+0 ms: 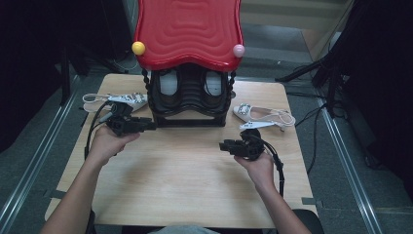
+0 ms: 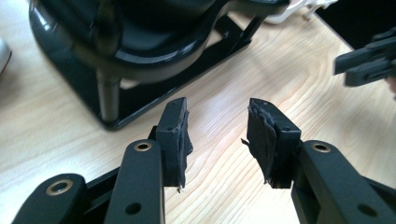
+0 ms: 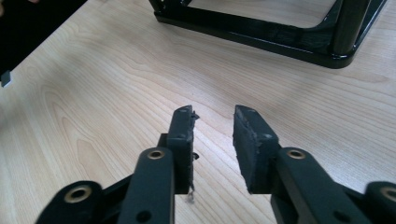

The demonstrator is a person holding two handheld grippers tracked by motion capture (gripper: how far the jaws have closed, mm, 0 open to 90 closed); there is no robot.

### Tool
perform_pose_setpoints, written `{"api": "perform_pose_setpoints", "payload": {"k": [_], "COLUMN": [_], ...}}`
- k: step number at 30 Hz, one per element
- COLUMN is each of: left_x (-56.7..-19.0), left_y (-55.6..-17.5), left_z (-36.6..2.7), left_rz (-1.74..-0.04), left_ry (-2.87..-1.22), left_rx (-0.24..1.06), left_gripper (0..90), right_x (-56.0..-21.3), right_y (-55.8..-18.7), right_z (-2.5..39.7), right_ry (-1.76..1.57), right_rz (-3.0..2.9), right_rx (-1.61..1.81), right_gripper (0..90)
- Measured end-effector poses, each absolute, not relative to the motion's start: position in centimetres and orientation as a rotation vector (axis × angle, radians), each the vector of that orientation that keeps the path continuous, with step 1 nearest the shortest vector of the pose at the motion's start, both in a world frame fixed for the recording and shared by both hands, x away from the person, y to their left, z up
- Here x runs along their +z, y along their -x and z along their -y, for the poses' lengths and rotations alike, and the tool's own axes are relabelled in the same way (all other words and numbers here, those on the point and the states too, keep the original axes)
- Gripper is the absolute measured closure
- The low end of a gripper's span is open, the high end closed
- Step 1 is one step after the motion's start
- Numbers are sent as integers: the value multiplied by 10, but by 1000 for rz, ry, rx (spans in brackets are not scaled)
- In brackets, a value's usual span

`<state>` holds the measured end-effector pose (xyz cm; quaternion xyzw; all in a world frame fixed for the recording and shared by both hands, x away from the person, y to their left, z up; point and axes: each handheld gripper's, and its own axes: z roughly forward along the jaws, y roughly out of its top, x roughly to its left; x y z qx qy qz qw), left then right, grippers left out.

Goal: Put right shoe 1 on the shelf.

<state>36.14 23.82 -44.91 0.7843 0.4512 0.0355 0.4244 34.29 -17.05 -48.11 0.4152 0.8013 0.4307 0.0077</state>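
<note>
A black shoe rack (image 1: 190,105) with a red wavy top (image 1: 187,29) stands at the back middle of the wooden table (image 1: 185,180). Two white shoes (image 1: 169,83) sit inside it. One white sandal (image 1: 117,101) lies left of the rack and another white sandal (image 1: 265,118) lies to its right. My left gripper (image 1: 150,126) is open and empty beside the rack's front left corner; its jaws (image 2: 217,114) hover over bare wood near the rack base (image 2: 135,100). My right gripper (image 1: 222,145) is open and empty in front of the rack, jaws (image 3: 214,112) over bare wood.
A yellow ball (image 1: 138,48) and a pink ball (image 1: 238,50) cap the red top's front corners. The rack's bottom bar (image 3: 280,39) crosses ahead of the right gripper. The right gripper (image 2: 369,63) shows far off in the left gripper view. Dark stands and cables flank the table.
</note>
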Motion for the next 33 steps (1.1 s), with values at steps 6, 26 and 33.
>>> {"api": "perform_pose_setpoints", "payload": {"k": [6, 26, 33], "left_x": [-456, -483, -488], "left_y": [-362, -373, -377], "left_z": [-248, -292, -301], "left_rz": [-1152, -1242, -1268], "left_ry": [-1968, -1958, -1947], "left_rx": [125, 154, 165], "left_gripper": [591, 595, 596], "right_x": [-490, -502, -504], "right_y": [-340, -350, -350], "right_z": [176, 194, 198], "right_ry": [-1281, -1273, -1279], "right_rz": [-2456, -2541, -2521], "right_rx": [1332, 1318, 1313], "right_gripper": [740, 860, 880]}}
